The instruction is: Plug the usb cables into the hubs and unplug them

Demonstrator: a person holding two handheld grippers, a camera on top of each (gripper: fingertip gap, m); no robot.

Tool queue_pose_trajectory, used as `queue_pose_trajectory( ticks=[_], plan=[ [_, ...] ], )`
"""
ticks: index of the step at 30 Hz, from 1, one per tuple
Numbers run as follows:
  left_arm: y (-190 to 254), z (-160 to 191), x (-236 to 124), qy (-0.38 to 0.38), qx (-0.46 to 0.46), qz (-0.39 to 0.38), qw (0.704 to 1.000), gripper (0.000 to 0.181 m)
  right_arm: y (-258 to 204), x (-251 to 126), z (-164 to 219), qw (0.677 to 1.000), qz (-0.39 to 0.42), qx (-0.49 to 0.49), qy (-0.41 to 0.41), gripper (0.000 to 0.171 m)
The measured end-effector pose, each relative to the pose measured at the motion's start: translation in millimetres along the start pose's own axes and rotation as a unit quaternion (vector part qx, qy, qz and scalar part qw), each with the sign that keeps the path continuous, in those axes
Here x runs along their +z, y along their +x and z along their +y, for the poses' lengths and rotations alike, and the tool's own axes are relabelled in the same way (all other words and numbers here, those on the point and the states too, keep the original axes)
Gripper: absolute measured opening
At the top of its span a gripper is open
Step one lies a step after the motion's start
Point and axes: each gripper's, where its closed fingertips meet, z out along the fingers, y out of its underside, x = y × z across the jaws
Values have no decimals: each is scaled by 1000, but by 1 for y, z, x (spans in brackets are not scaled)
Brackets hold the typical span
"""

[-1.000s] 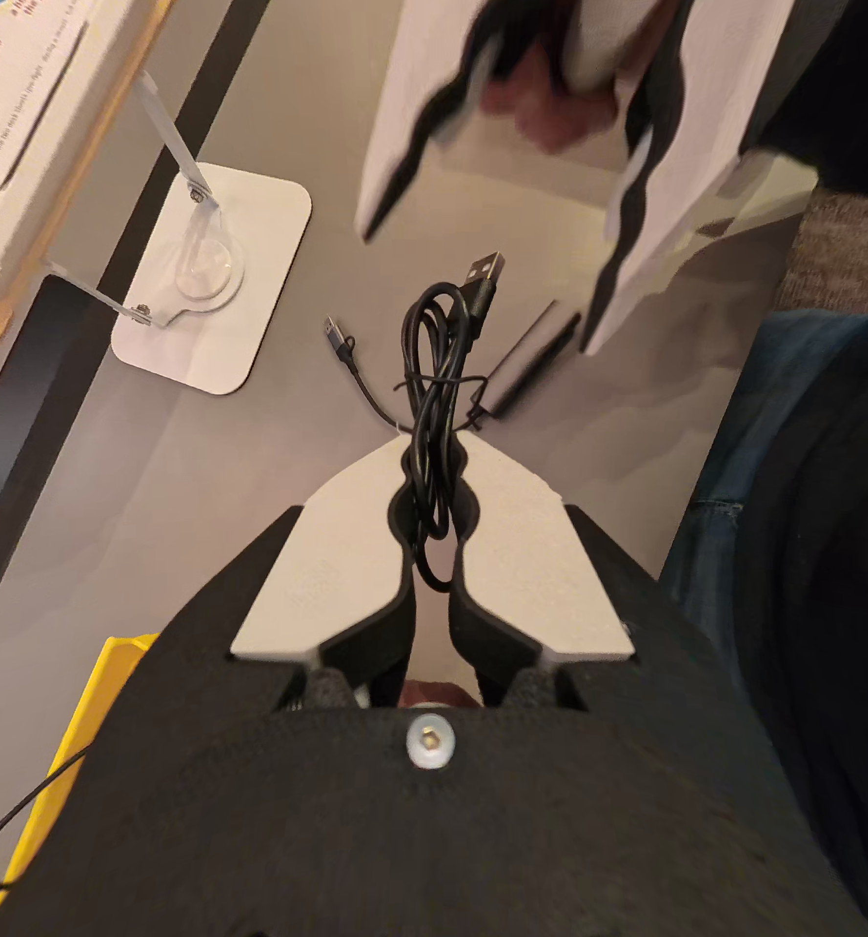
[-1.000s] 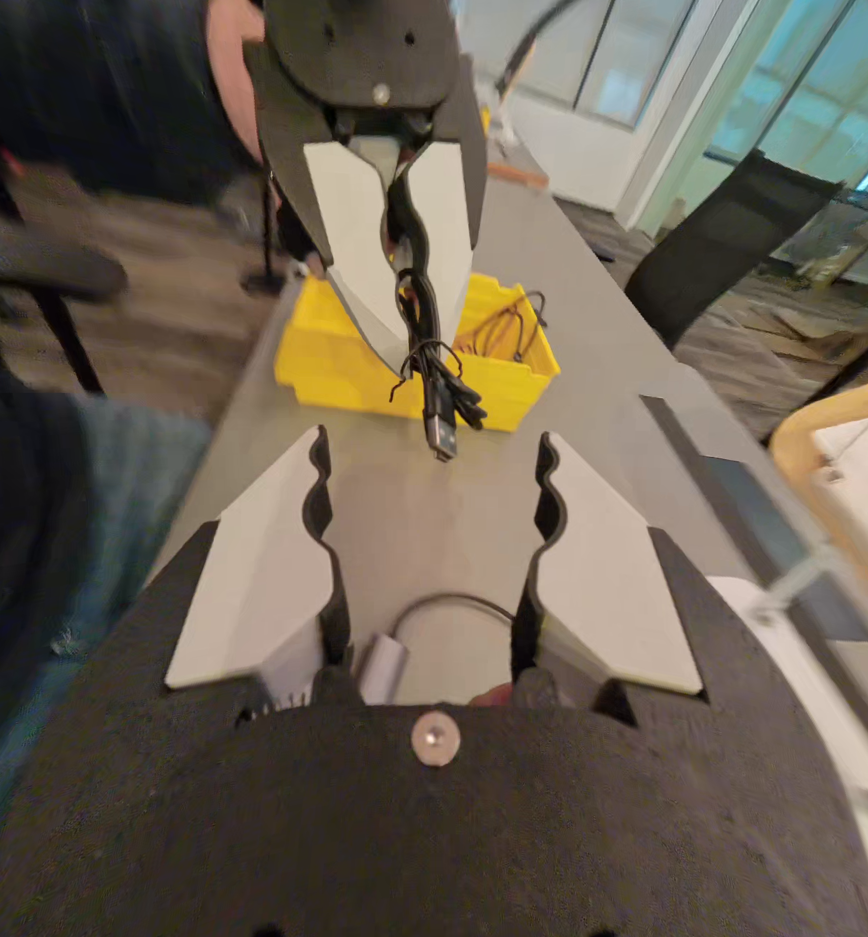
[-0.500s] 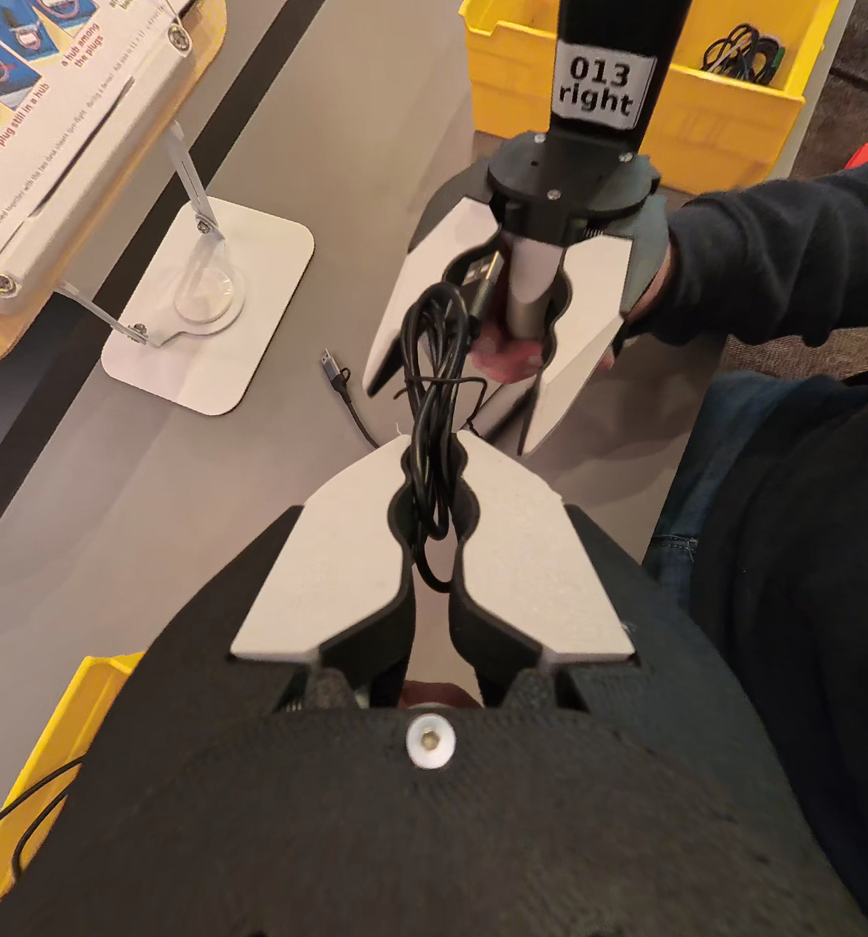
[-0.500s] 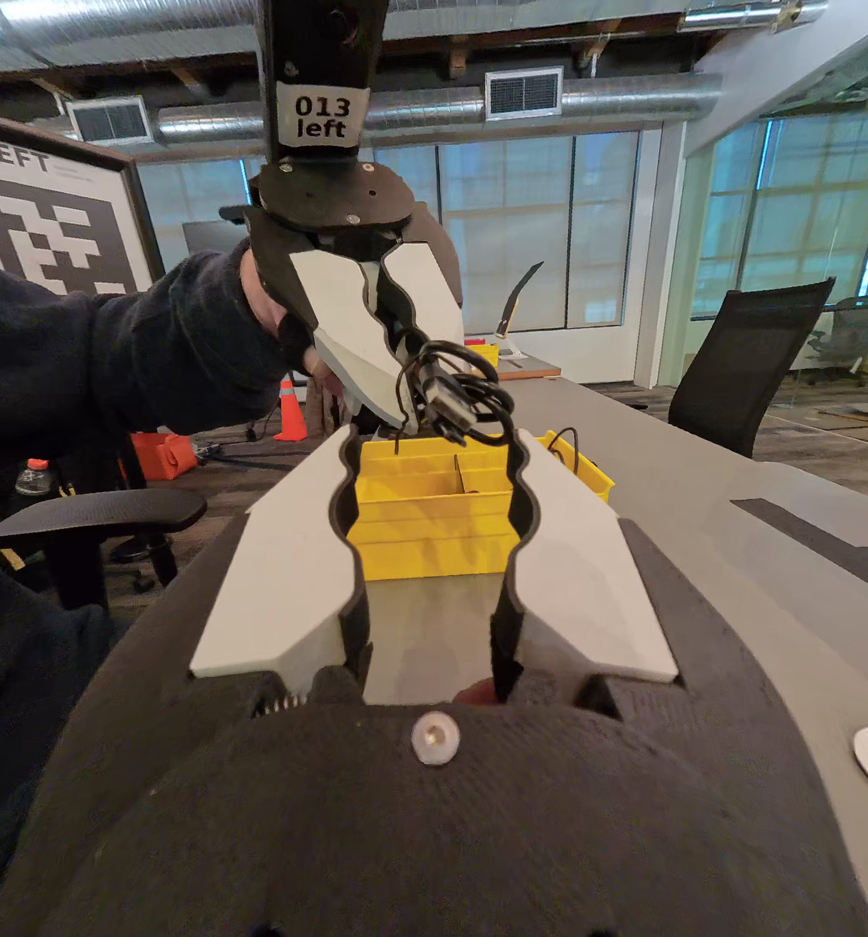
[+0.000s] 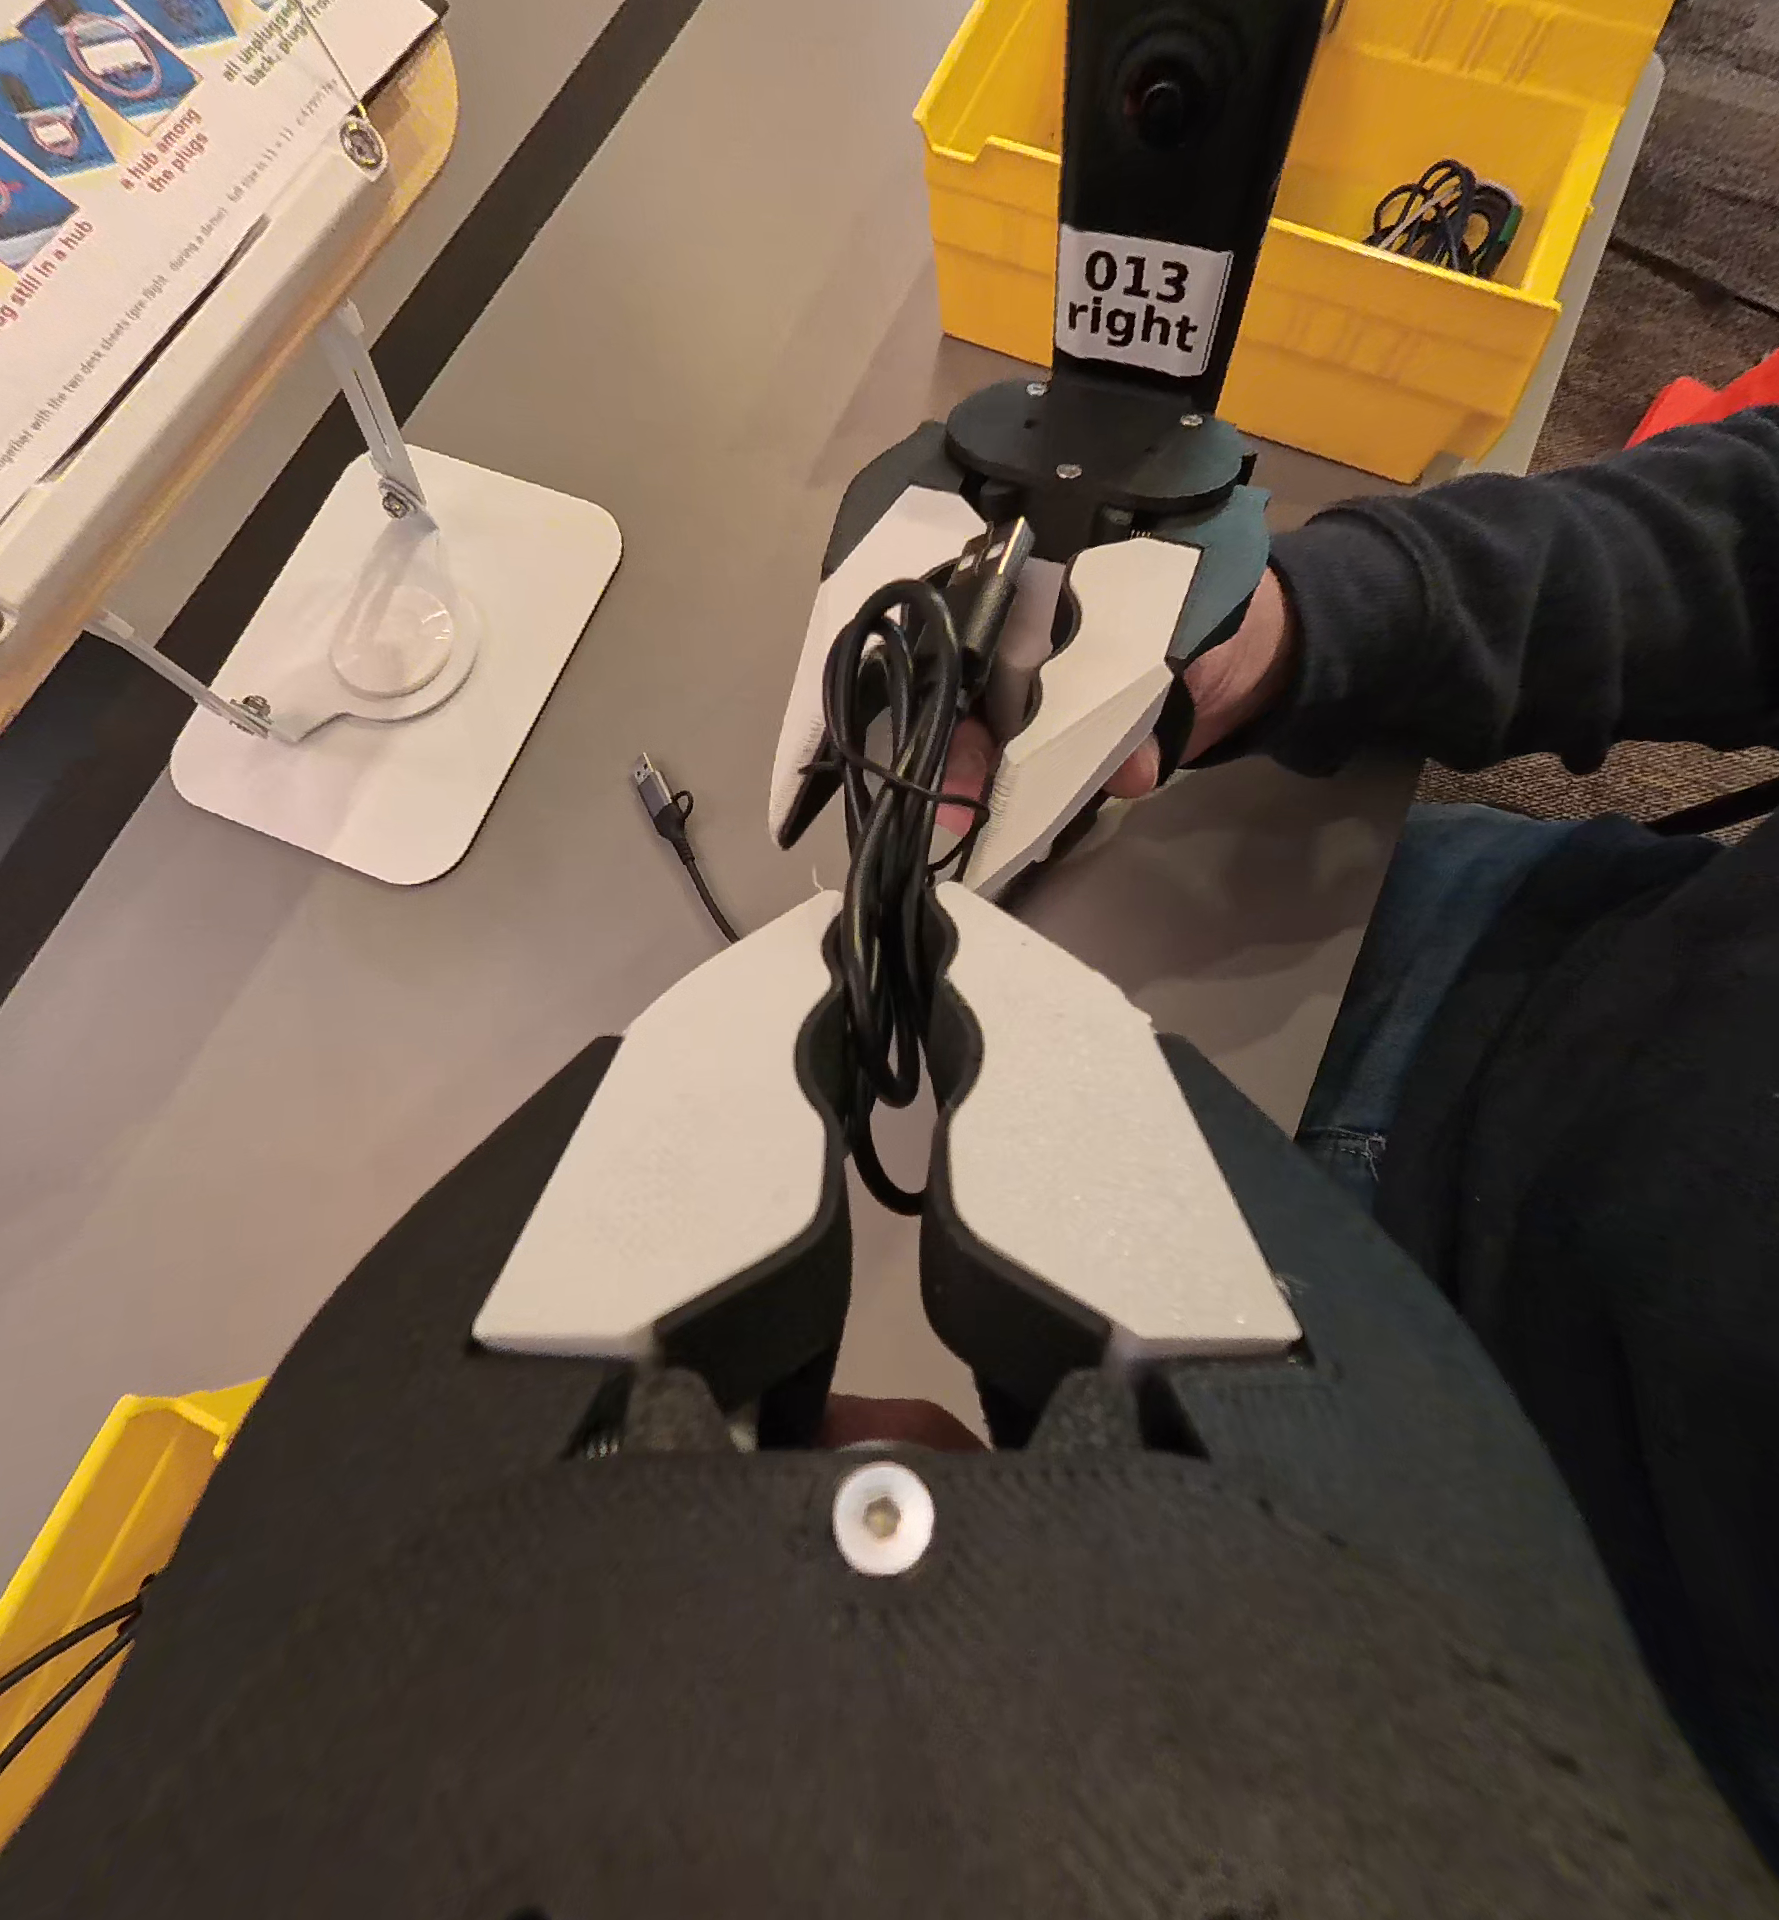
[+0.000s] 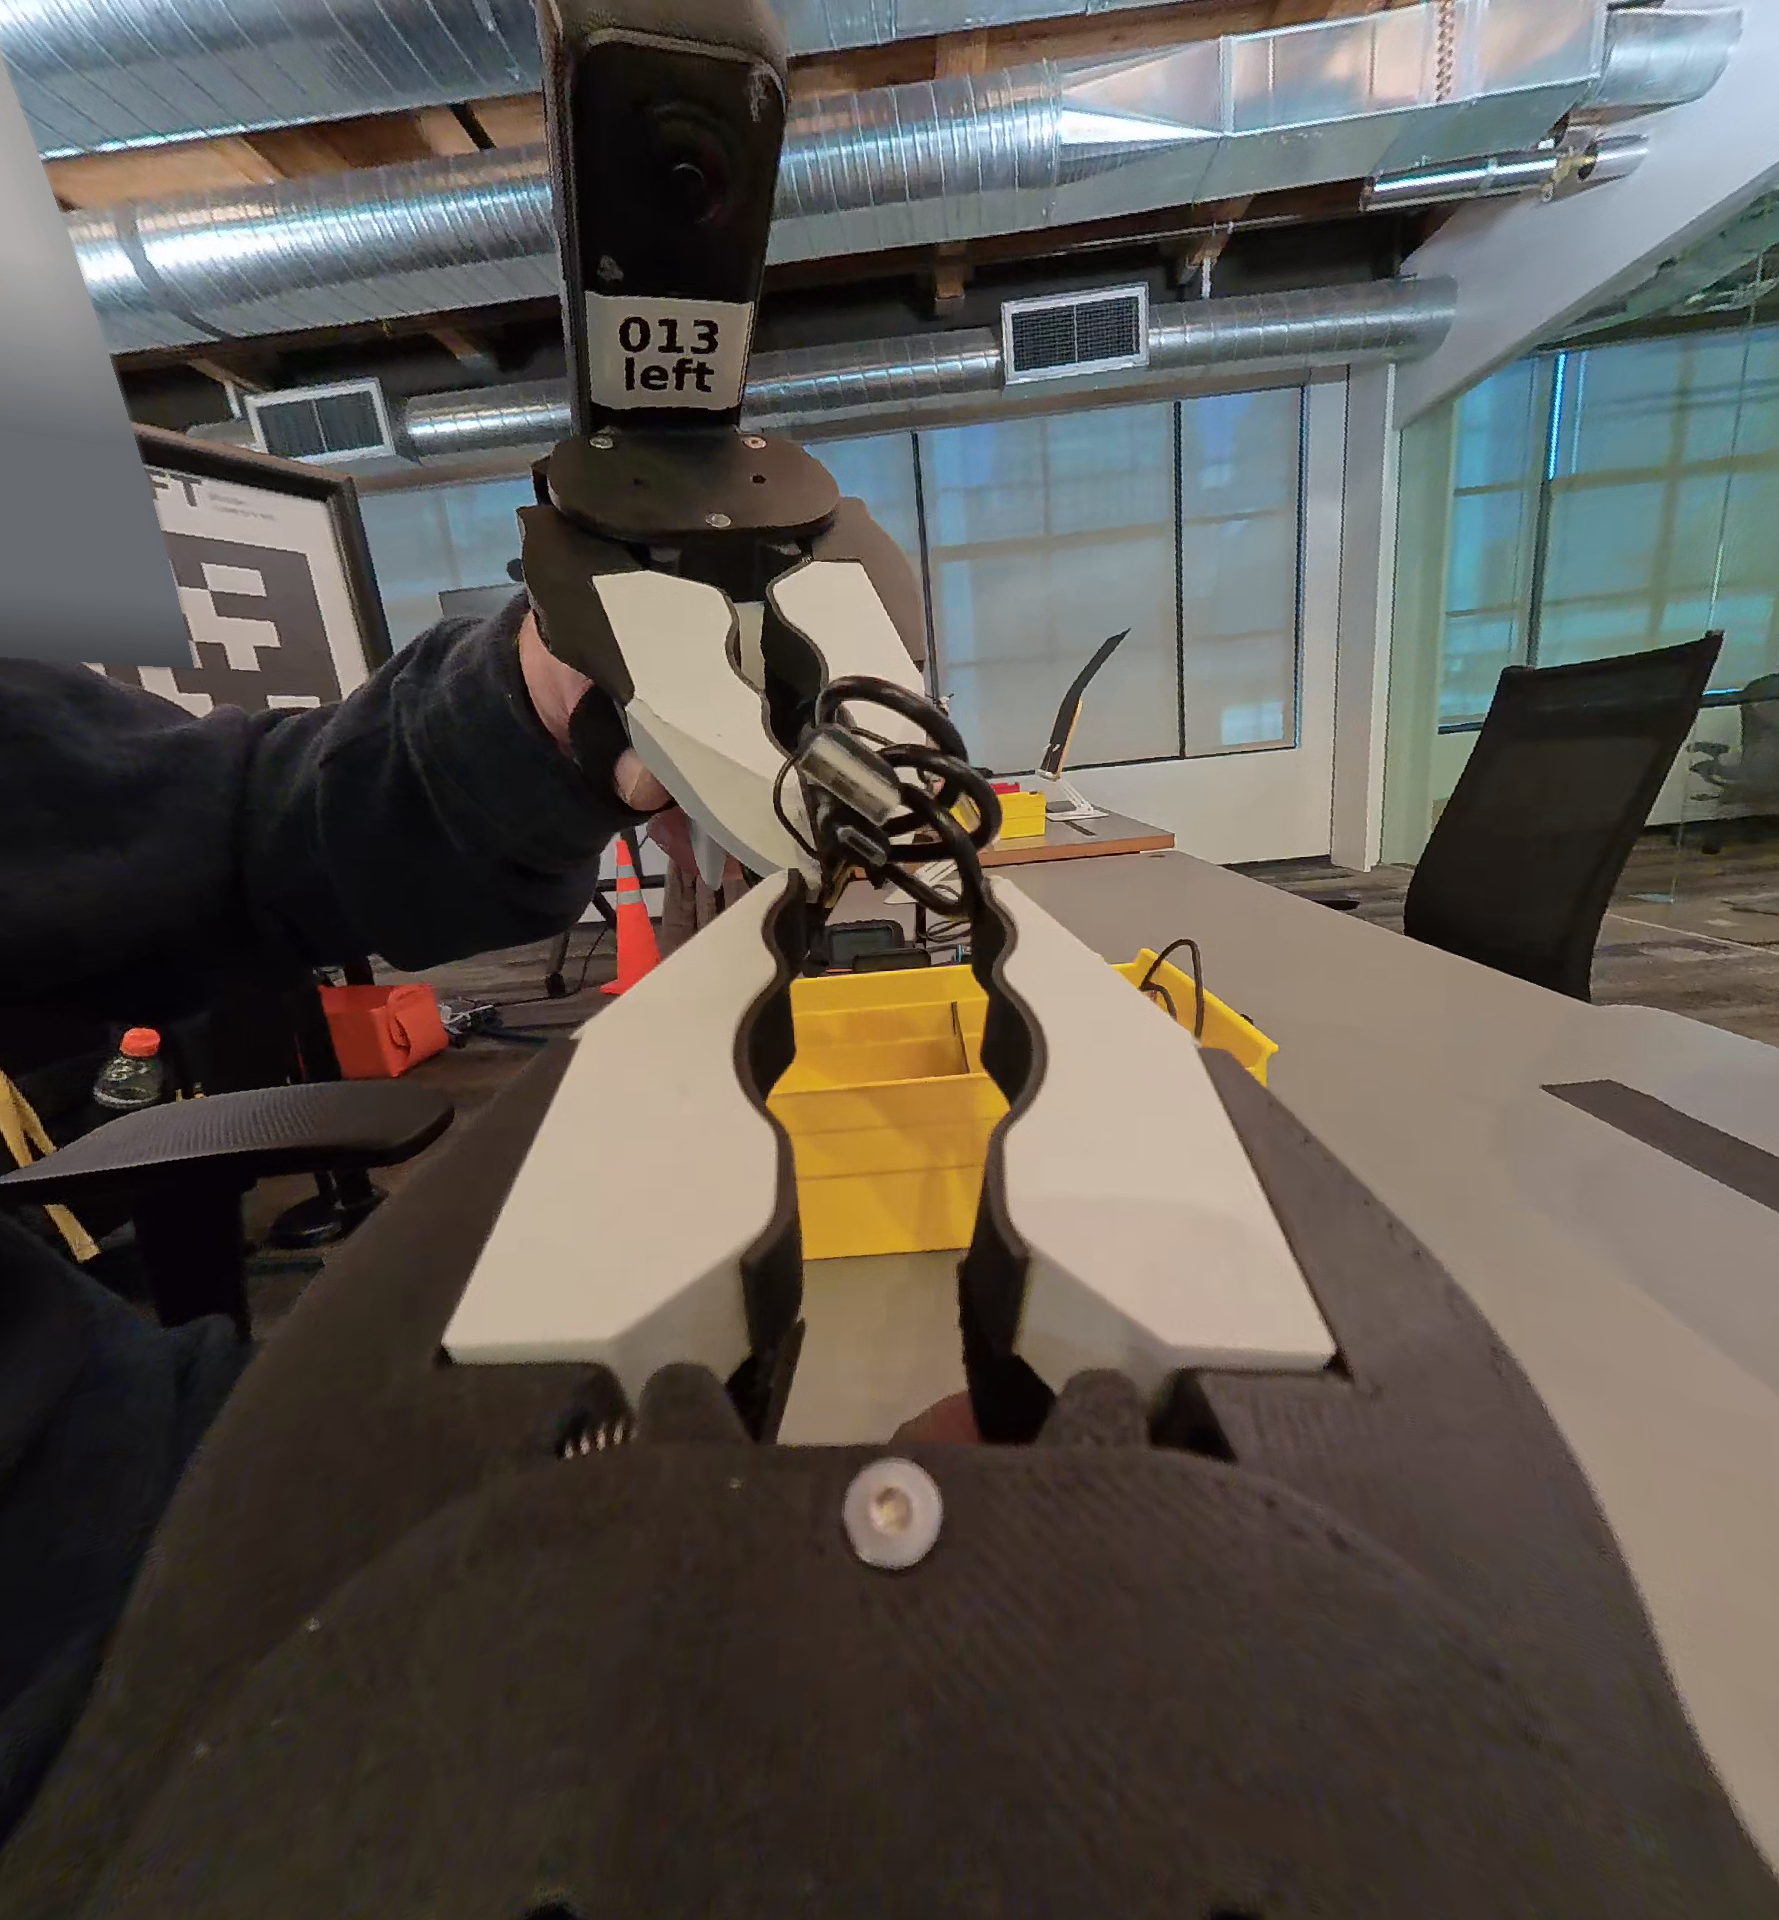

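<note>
My left gripper (image 5: 890,909) is shut on a coiled black USB cable (image 5: 895,727) tied with a thin wire and holds it up above the grey table (image 5: 241,1039). The cable's silver plug (image 5: 994,566) sticks out at the top. My right gripper (image 6: 885,894) faces the left one, with its jaws partly open and nothing in them. The cable bundle (image 6: 895,800) and its plug (image 6: 843,774) hang just at the right gripper's tips. A grey plug on a black lead (image 5: 656,790) lies on the table. The hub itself is hidden.
A yellow bin (image 5: 1280,312) with coiled cables (image 5: 1446,218) stands at the far end, and another yellow bin (image 5: 85,1558) near left. An instruction sheet on a stand with a white base (image 5: 397,665) is at the left. The table edge and the person's legs are at the right. The tips of both grippers are at nearly the same place.
The right gripper has tilted up from the table and narrowed its jaws. The two grippers have come together, so the cable's plug end now sits at the right gripper's tips.
</note>
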Motion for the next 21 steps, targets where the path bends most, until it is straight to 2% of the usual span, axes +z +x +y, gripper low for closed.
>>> queue_pose_trajectory(
  ticks=[10,16,21],
  plan=[
    [0,-2,0,6,-5,-1,1000,9,0,-1,-1,1000,0,5,10,26],
    [1,-8,-1,19,-14,3,1000,9,-3,2,2,1000,9,-9,19,48],
    [1,-11,-3,33,-30,13,999,9,-6,0,-4,998,23,-35,47,35]
  ],
)
